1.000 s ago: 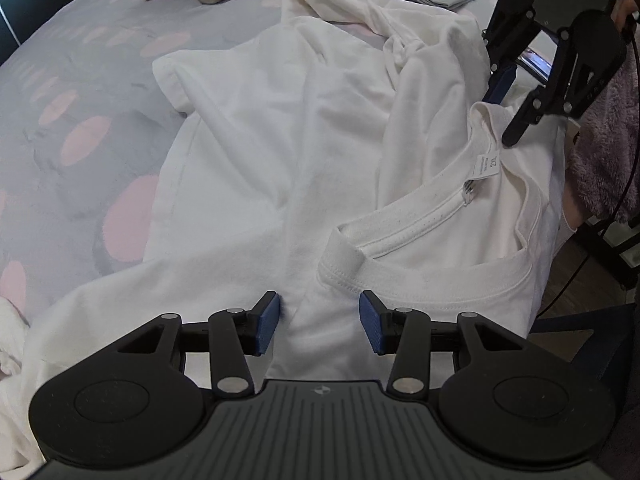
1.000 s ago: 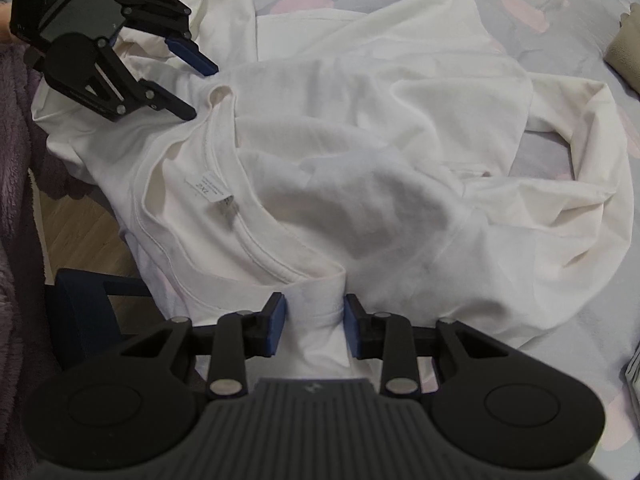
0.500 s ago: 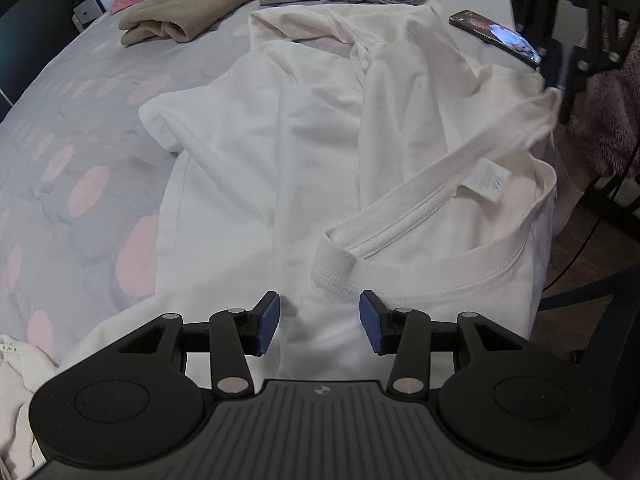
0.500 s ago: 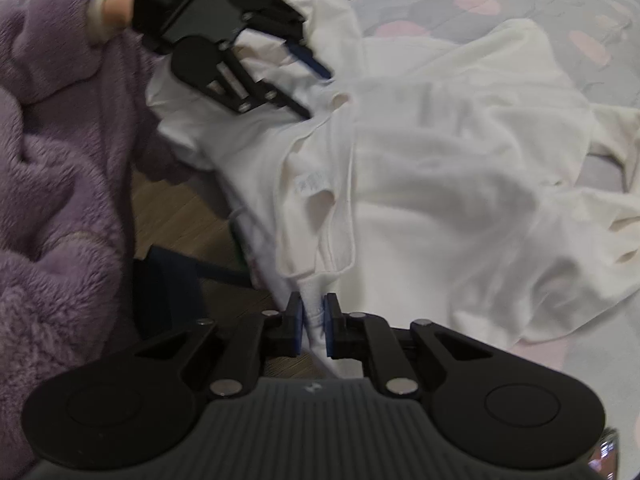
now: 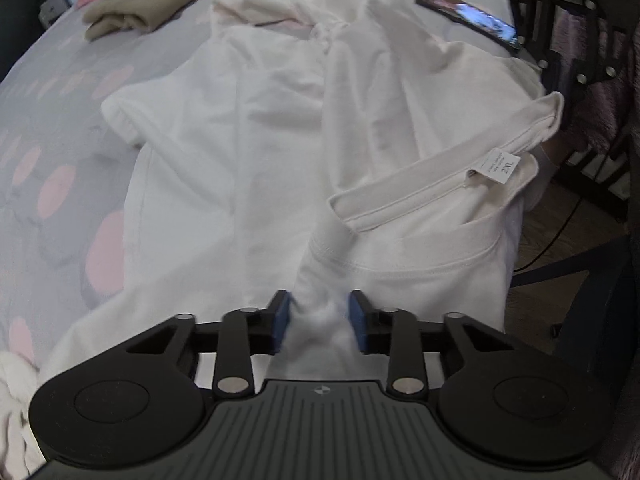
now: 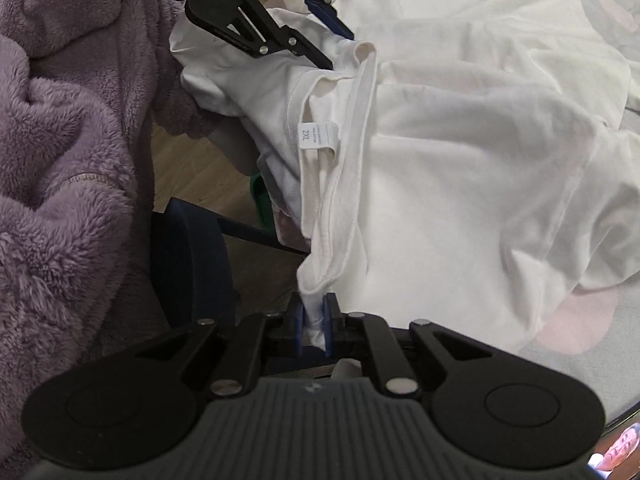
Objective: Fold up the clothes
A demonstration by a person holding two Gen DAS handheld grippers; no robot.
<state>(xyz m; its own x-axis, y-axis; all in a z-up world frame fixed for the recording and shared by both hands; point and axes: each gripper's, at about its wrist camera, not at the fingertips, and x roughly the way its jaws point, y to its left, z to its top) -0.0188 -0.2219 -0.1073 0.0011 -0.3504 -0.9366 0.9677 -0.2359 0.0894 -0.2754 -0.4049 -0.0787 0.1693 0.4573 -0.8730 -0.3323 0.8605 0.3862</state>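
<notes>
The white T-shirt (image 5: 248, 168) lay on the bed (image 5: 52, 92). The right tool (image 6: 312, 328) pinched its collar. The left tool (image 5: 319, 322) had just been closing, shoulder cloth bunched between its pads.

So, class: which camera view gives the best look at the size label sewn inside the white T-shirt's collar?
The right wrist view. There the size label lies flat and sharp near the middle of the picture, with "2XL" easy to read inside the collar. The left wrist view also shows the label, but smaller, tilted and off to the right.
</notes>
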